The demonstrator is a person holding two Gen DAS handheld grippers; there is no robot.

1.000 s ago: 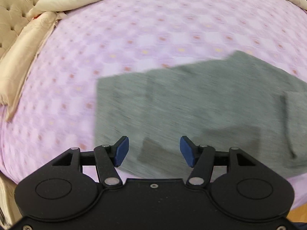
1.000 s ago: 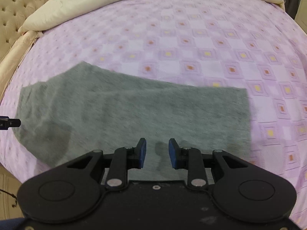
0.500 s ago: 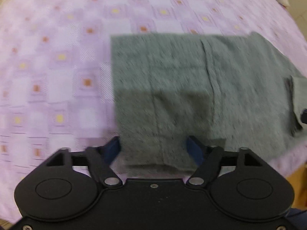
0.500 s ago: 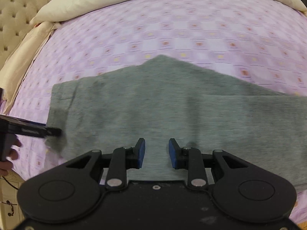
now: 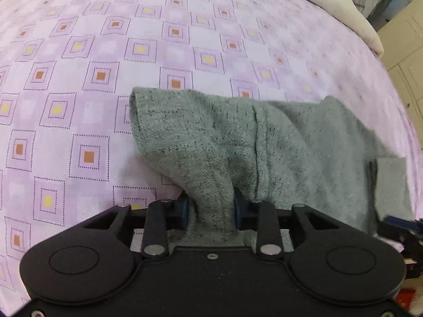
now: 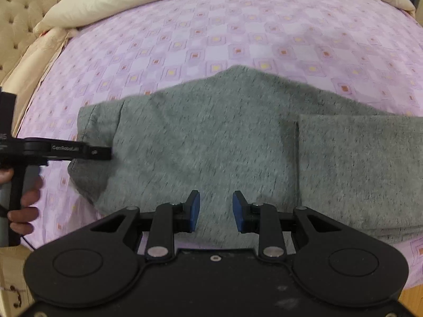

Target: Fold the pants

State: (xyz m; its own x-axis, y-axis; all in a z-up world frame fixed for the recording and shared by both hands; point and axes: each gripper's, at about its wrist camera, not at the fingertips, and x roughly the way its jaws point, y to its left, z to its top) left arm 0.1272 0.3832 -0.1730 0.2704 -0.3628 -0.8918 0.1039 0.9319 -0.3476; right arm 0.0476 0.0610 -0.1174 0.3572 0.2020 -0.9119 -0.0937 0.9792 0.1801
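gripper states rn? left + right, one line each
Left gripper: closed on a bunched end of the grey pants.
Right gripper: open, holding nothing, above the pants.

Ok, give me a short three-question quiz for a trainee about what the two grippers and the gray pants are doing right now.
1. True or false: the left gripper is shut on a bunched part of the gray pants.
2. The right gripper is: A) clamped on the pants, B) open above the pants, C) out of view.
3. Fill in: the pants lie on a bedspread patterned in ____ squares.

Key: 1 true; 2 B; 3 purple.
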